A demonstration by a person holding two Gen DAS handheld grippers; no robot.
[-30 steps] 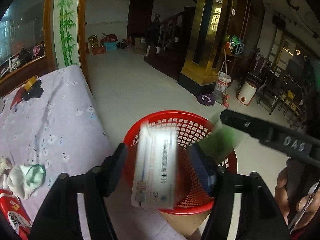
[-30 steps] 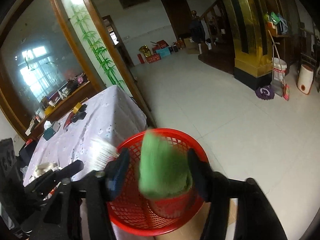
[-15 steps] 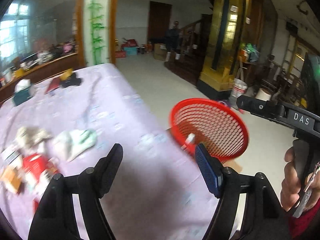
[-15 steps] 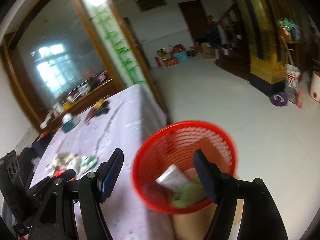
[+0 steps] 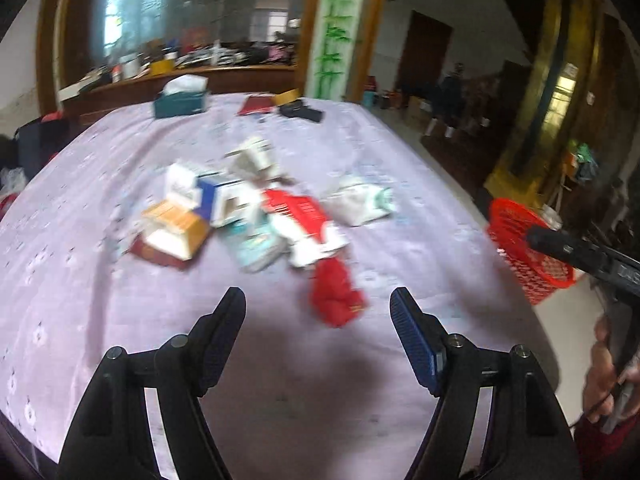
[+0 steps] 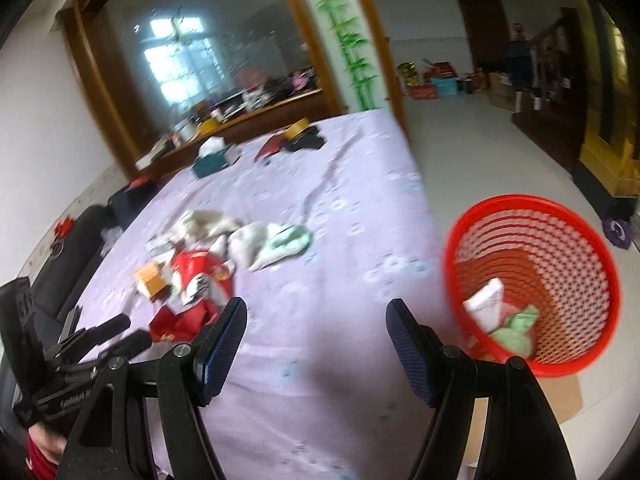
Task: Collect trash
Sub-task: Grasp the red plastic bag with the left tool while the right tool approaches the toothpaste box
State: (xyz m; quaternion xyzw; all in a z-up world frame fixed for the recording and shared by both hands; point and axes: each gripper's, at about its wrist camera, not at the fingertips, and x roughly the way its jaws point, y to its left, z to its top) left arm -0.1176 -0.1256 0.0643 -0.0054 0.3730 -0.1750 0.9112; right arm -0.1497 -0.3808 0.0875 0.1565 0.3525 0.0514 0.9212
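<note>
Trash pile of crumpled wrappers & cartons sits mid tabletop, w/ red mesh plastic basket beside its edge for easy drops. Our left gripper & right gripper hang released, empty.

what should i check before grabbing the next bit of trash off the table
1. Left gripper empty, jaws apart: ok.
2. Right gripper empty, jaws apart: ok.
3. Trash pile within view on the purple cloth: ok.
4. Red wrapper nearest the left gripper, nothing lying on it: ok.
5. Red basket upright with room left: ok.
6. Picture sharp enough to aim: not ok, blurred.
</note>
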